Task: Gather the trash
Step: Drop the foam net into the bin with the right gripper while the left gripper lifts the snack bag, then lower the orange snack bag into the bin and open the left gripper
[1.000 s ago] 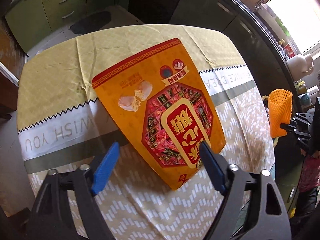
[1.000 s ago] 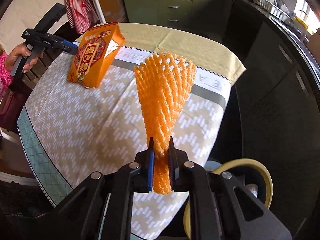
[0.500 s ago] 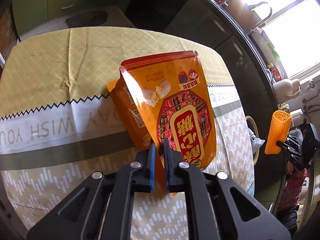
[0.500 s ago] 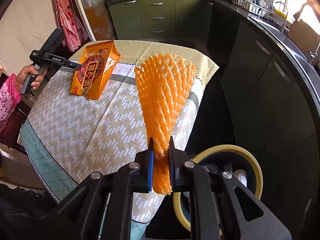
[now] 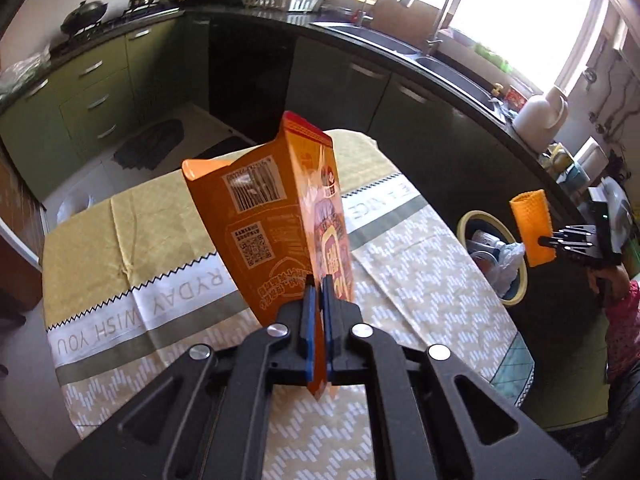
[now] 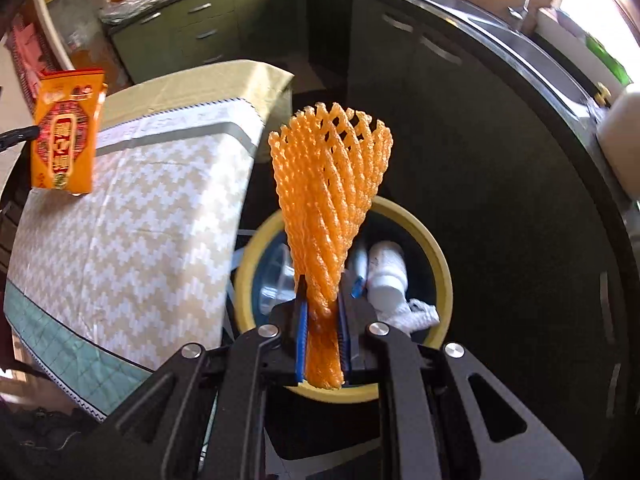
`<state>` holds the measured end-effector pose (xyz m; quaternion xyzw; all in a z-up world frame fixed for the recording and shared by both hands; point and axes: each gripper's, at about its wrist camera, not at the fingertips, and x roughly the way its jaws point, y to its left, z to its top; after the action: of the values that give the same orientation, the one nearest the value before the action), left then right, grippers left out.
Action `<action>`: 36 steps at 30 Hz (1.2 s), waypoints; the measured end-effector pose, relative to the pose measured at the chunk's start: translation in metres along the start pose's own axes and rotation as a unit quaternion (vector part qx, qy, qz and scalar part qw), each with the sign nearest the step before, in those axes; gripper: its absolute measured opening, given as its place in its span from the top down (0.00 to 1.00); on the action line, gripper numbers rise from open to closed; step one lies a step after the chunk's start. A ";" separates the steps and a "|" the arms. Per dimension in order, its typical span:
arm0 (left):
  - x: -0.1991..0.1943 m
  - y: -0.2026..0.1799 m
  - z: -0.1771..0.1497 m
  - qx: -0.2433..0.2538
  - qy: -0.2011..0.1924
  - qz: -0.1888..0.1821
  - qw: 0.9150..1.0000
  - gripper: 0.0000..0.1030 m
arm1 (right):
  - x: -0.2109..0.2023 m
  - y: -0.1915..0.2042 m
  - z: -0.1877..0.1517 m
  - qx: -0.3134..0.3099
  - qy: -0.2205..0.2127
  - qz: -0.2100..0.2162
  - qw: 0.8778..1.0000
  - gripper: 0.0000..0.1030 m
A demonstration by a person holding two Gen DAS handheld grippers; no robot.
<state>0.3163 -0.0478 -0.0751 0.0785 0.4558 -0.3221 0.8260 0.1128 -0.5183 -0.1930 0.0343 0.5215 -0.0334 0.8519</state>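
Observation:
My left gripper (image 5: 317, 292) is shut on an orange snack bag (image 5: 272, 216) and holds it upright above the table; the bag also shows in the right wrist view (image 6: 64, 136). My right gripper (image 6: 322, 308) is shut on an orange foam fruit net (image 6: 332, 200) and holds it over a yellow-rimmed trash bin (image 6: 436, 264) beside the table. The net (image 5: 532, 228), the right gripper (image 5: 560, 240) and the bin (image 5: 516, 300) also show at the right of the left wrist view.
The table (image 5: 400, 272) wears a yellow and white patterned cloth. The bin holds a white bottle (image 6: 386, 272) and crumpled white trash (image 6: 416, 312). Dark kitchen cabinets (image 6: 460, 120) and a counter with a sink (image 5: 400, 44) curve behind the table.
My left gripper closed on the snack bag and lifted it off the table. My right gripper carried the foam net from over the table to above the trash bin.

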 end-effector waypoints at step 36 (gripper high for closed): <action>0.176 -0.390 0.087 0.232 0.076 -0.166 0.955 0.99 | -0.073 -0.135 -0.125 0.115 -0.050 0.001 0.992 0.44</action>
<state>0.2089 -0.4702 -0.1029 0.2157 0.4368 -0.5449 0.6825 -0.0434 -0.6393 -0.1873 0.1303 0.4706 -0.0943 0.8676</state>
